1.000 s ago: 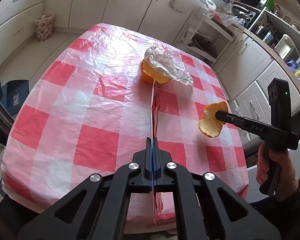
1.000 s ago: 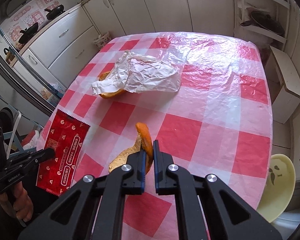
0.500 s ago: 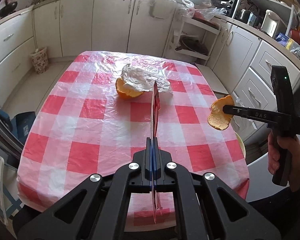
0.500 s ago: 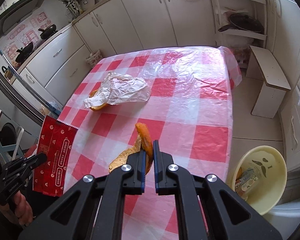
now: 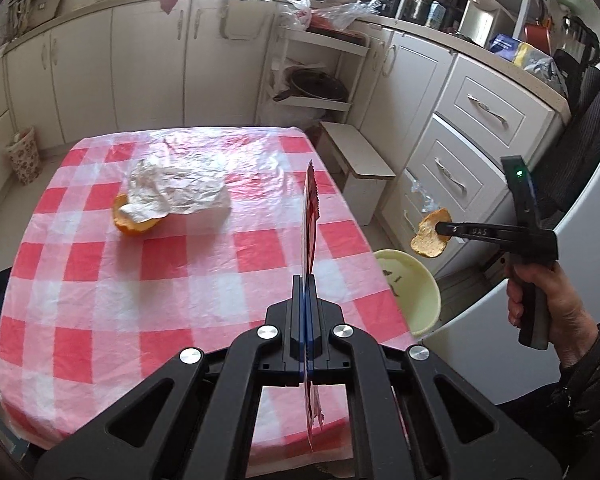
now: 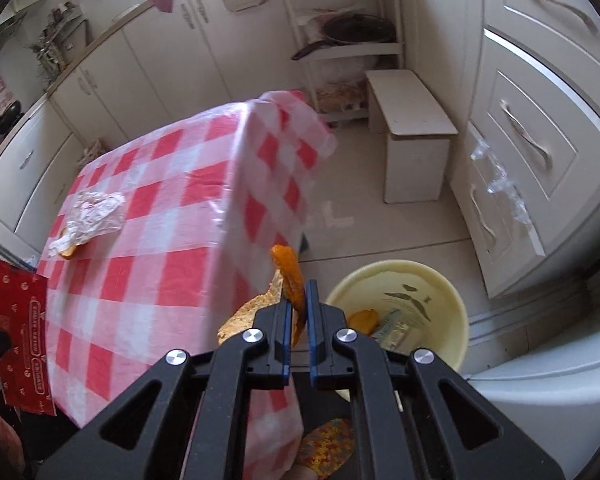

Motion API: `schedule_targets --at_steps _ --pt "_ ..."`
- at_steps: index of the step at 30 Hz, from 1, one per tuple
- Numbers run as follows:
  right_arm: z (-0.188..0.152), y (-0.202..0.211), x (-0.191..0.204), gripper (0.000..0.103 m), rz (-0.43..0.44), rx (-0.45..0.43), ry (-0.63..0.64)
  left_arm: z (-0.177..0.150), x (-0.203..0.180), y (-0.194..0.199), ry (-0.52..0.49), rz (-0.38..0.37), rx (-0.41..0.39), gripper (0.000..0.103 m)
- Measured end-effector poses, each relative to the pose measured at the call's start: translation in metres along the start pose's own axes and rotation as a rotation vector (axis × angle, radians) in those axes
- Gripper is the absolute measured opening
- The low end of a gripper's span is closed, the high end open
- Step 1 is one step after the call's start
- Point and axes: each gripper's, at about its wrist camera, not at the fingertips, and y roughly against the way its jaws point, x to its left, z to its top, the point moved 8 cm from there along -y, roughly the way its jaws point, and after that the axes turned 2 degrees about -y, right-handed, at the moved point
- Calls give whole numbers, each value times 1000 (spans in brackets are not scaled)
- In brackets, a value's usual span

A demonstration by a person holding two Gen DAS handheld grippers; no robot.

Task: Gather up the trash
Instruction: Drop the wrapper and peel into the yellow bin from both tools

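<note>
Open floor between table edge (image 6: 236,216) and drawers (image 6: 540,152), yellow bin (image 6: 452,300) below, white stool (image 6: 414,140) beyond

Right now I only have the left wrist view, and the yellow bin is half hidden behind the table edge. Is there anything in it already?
Observer: Yes. The right wrist view looks down into the yellow bin. A loose piece of orange peel and a pale packet lie at its bottom.
Operator: Is the peel in the right gripper lined up with the opening?
Observer: Not quite. The right gripper, shut on the held peel, points at the bin's left rim, beside the hanging tablecloth.
Operator: My wrapper is edge-on here. What does its face look like?
Observer: It is a flat red wrapper with pale printing on it.
</note>
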Motion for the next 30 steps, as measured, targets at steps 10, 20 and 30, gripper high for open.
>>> schedule_targets --at_steps 10,20,30 --pt "2 -32 -87 38 -46 57 -300 25 -96 -78 -51 -139 62 1" --pt "70 109 -75 63 191 -437 -452 12 -188 -207 -49 -196 236 1" --pt "93 103 -63 63 196 -441 -446 8 -194 -242 -45 -128 306 52"
